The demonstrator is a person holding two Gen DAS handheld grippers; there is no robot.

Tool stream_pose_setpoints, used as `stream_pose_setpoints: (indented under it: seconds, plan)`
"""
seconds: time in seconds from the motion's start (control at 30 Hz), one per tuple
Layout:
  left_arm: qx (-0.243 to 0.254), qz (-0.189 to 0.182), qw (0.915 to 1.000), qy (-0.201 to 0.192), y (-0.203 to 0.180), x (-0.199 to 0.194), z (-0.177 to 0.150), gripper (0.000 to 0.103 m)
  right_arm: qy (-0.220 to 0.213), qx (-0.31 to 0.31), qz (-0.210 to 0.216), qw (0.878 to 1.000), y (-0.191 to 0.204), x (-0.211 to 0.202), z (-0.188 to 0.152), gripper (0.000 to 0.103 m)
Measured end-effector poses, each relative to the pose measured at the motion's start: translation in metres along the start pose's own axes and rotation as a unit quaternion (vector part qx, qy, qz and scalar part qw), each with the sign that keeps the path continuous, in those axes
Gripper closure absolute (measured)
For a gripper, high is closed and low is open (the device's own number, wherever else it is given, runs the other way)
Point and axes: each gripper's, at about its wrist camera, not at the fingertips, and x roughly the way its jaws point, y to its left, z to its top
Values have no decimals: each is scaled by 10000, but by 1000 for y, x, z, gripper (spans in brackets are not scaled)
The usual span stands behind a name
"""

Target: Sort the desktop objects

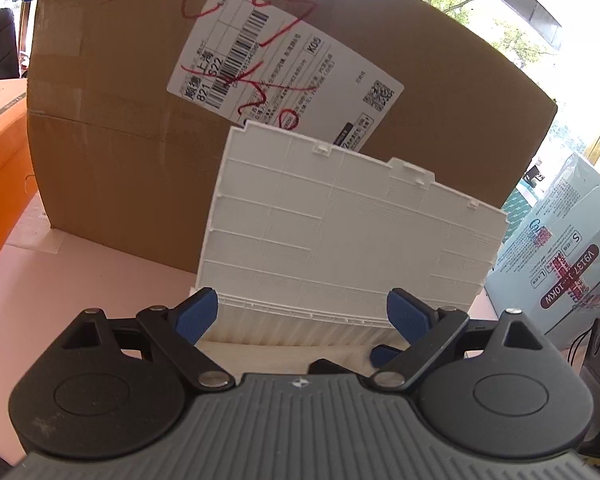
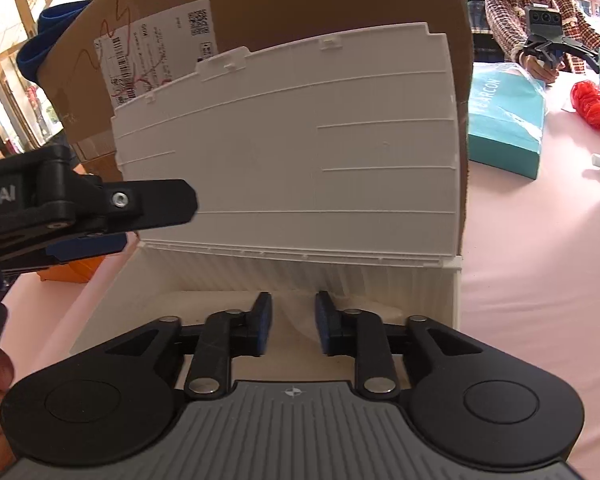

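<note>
A white plastic storage box (image 2: 436,292) stands on the pink table with its ribbed lid (image 2: 292,136) raised upright against a cardboard carton. The lid also shows in the left wrist view (image 1: 340,232). My left gripper (image 1: 302,314) is open wide at the box's near left edge, nothing between its blue pads; it also appears in the right wrist view (image 2: 132,216) at the box's left side. My right gripper (image 2: 294,328) hangs over the open box interior, its blue pads a narrow gap apart with nothing visible between them.
A large cardboard carton (image 1: 140,100) with a shipping label stands behind the box. An orange box (image 1: 0,168) is at left, a pale blue carton (image 1: 560,264) at right. A teal box (image 2: 508,120), red bag (image 2: 594,104) and another person (image 2: 536,12) holding a gripper are at far right.
</note>
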Motion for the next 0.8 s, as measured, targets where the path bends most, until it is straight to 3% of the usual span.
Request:
stream_pose_setpoints:
  seconds: [0.07,0.27,0.37,0.43,0.63,0.8]
  plan:
    - [78,-21,9999,95,-3,4,-2,12,-98,74,288,9995,3,5,-8,29]
    - [209,52,9997,-115,-4,-4,-2,12,-375,344,400,9979,-1,-10,-9,28]
    - [165,166,9995,-222,0,-11,0,12,-616,223,110,9978,1,-26,-7,15]
    - [119,264,9992,-269,3,-13,1,11,-787,161,-68,9967,0,-34,-6,12]
    - [154,632,9979,-19,2,-6,0,11,-872,328,-222,9954,-8,-42,-5,5]
    - [212,683,9974,107,-1,-6,-5,11,-709,515,-313,9957,-9,-41,-8,5]
